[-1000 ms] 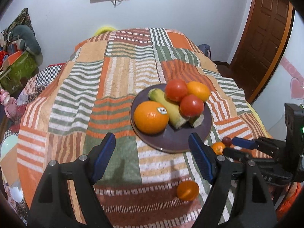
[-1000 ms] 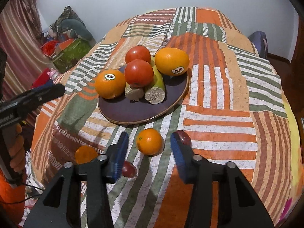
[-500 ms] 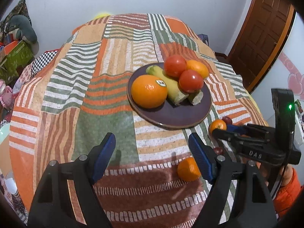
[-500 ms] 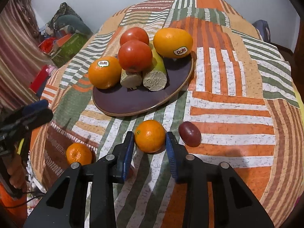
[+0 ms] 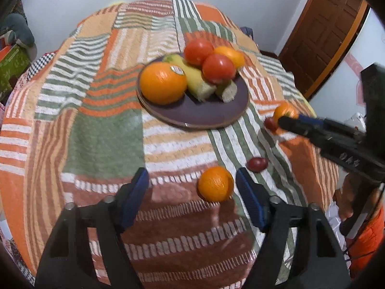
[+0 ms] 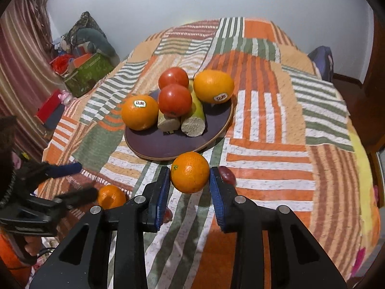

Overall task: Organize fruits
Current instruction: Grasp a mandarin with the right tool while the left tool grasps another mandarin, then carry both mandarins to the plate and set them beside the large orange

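You had a small orange (image 6: 190,172) pinched between the right gripper's (image 6: 190,187) pads, just in front of the plate (image 6: 154,144). A second small orange (image 5: 215,183) lay on the cloth between the left gripper's (image 5: 192,192) spread fingers, touching neither. Two dark red fruits (image 5: 258,163) lay nearby.

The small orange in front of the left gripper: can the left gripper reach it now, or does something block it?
Probably yes. The left gripper is open, and the small orange lies on the blanket between its fingers, nearer the right one. Nothing blocks it; the dark red fruit lies apart.
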The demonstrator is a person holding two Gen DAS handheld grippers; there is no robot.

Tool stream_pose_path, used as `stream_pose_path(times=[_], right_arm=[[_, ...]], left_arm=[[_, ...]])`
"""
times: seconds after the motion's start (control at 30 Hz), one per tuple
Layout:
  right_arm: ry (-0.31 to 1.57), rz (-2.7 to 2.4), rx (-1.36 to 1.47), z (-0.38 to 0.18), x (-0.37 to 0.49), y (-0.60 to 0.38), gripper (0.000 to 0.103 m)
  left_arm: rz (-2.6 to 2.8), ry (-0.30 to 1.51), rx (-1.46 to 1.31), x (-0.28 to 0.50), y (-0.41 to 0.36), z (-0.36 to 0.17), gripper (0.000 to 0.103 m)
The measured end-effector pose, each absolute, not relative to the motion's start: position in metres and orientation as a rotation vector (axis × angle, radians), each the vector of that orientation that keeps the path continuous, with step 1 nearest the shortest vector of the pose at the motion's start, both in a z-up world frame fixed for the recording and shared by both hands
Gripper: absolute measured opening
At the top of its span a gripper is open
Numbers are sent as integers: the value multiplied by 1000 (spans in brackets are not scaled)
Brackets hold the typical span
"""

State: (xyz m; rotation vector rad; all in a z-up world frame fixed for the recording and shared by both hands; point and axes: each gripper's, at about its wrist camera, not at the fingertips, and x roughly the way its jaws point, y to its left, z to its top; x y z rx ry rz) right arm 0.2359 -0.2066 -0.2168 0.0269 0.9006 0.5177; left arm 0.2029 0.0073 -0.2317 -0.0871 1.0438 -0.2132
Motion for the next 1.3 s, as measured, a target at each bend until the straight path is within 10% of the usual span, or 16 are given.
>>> stream_pose_path(times=[0.53, 1.3], right_arm=[[882, 485, 42, -211, 222, -227, 31], [850, 559, -53, -207, 244, -191, 31]], left_arm=[[-265, 1112, -70, 205, -17, -255, 37], [-226, 962, -57, 234, 0, -212, 36]])
